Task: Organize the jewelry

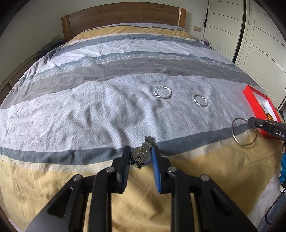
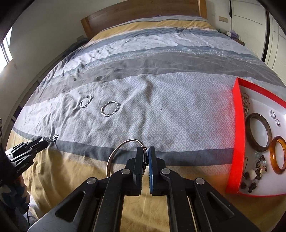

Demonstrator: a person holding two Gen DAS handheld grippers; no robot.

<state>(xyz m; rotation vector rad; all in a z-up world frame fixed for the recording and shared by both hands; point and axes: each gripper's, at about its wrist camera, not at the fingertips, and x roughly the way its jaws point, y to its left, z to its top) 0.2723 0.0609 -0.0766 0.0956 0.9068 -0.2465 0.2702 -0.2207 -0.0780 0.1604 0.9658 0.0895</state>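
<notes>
Striped bedding (image 1: 110,85) in grey, white and yellow covers a bed with a wooden headboard (image 1: 123,16), and a red tray (image 2: 236,142) with a white floor lies on it at the right edge. Inside the tray, the right wrist view shows a dark bangle (image 2: 259,132), an amber bangle (image 2: 278,154), two small rings (image 2: 274,117) and loose beads (image 2: 253,171); the left wrist view catches only the tray's corner. Two twisted silver bangles lie flat on the patterned grey band, well apart from the tray: one (image 1: 162,91) farther out, the other (image 1: 200,100) nearer the tray, with bare bedding between them and the tray. The left gripper (image 1: 141,153) is clamped on a metal watch (image 1: 142,154), lifted over the yellow stripe. The right gripper (image 2: 145,153) has its jaws pressed together on the rim of a thin silver hoop (image 2: 123,153), which hangs to its left, just beside the tray's edge in the left wrist view
</notes>
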